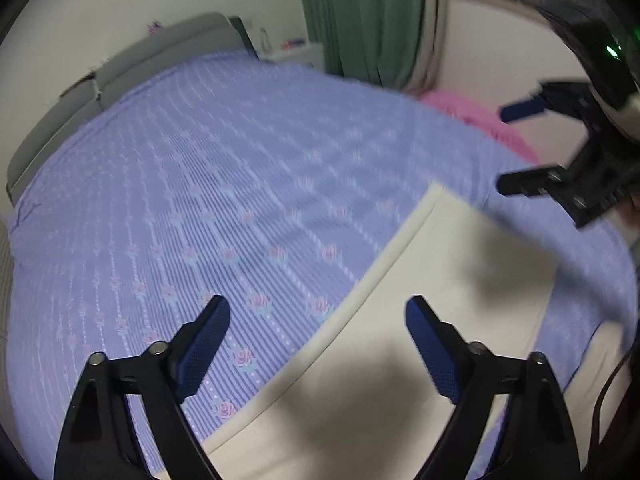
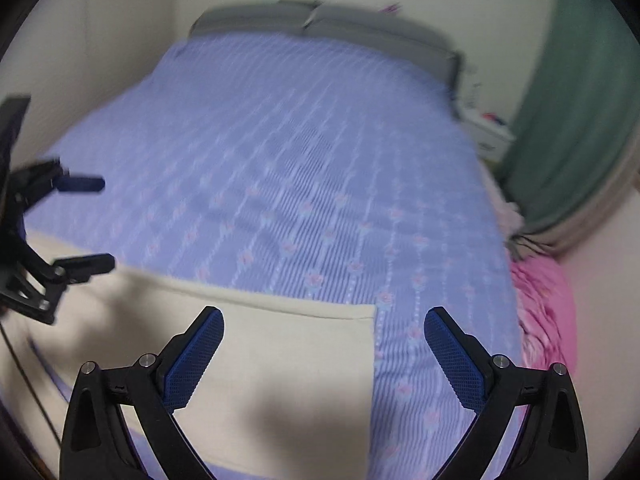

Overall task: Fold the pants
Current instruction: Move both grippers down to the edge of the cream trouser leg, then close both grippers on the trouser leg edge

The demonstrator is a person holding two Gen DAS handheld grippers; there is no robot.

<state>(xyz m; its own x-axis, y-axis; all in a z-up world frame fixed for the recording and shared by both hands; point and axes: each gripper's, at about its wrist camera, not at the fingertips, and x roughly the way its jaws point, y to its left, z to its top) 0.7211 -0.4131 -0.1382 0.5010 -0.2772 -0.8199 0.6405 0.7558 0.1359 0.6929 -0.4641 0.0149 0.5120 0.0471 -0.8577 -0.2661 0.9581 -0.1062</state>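
Note:
The cream pants [image 1: 432, 280] lie flat on the lilac flowered bedspread [image 1: 240, 168], near its front edge. My left gripper [image 1: 316, 304] hovers open above the pants' left edge, with nothing between its blue pads. In the right wrist view the pants [image 2: 280, 360] end in a straight edge on the right. My right gripper [image 2: 324, 312] hangs open over that corner, empty. Each gripper shows in the other's view: the right gripper [image 1: 502, 148] at the right edge, the left gripper [image 2: 107, 224] at the left edge, both with jaws apart. The frames are motion-blurred.
A grey headboard [image 2: 360, 28] stands at the far end of the bed. A green curtain [image 2: 580, 120] hangs on the right, with a white bedside unit [image 2: 488, 132] below it. A pink blanket [image 2: 544, 300] lies off the bed's right side. A pale wall [image 2: 100, 40] runs along the left.

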